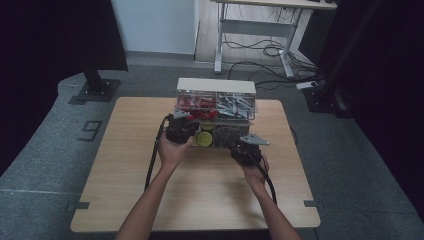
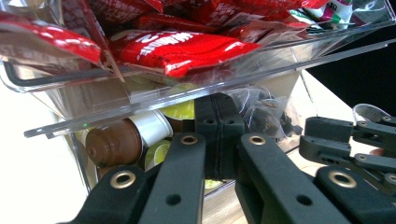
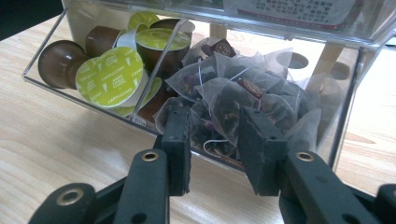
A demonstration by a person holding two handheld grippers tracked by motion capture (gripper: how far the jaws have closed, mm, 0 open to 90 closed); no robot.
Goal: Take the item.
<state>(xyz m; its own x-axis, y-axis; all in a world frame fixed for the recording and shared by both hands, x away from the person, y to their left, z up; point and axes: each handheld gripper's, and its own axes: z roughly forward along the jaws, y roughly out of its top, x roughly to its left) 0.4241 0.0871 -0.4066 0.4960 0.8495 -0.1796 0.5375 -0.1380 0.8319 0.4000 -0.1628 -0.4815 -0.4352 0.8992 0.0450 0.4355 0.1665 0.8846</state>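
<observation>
A clear two-tier organizer [image 1: 216,86] stands at the far middle of the wooden table [image 1: 210,190]. Its upper tray holds red packets [image 2: 182,49] and silvery packets [image 1: 234,104]. The lower bin holds brown coffee capsules with green lids [image 3: 109,77] on the left and mesh tea bags [image 3: 224,93] on the right. My left gripper [image 2: 218,112] is shut at the capsule side's front, with nothing visible between its pads. My right gripper [image 3: 214,126] reaches into the tea bags with its jaws apart around one bag. From above, the left gripper [image 1: 180,127] and right gripper [image 1: 243,149] both sit at the bin's front.
Bare tabletop lies between the organizer and the person's forearms. Beyond the table are a white-legged desk [image 1: 260,30] with cables on the floor and a black stand base [image 1: 95,91] at the left. The right gripper's body [image 2: 345,140] sits close beside the left one.
</observation>
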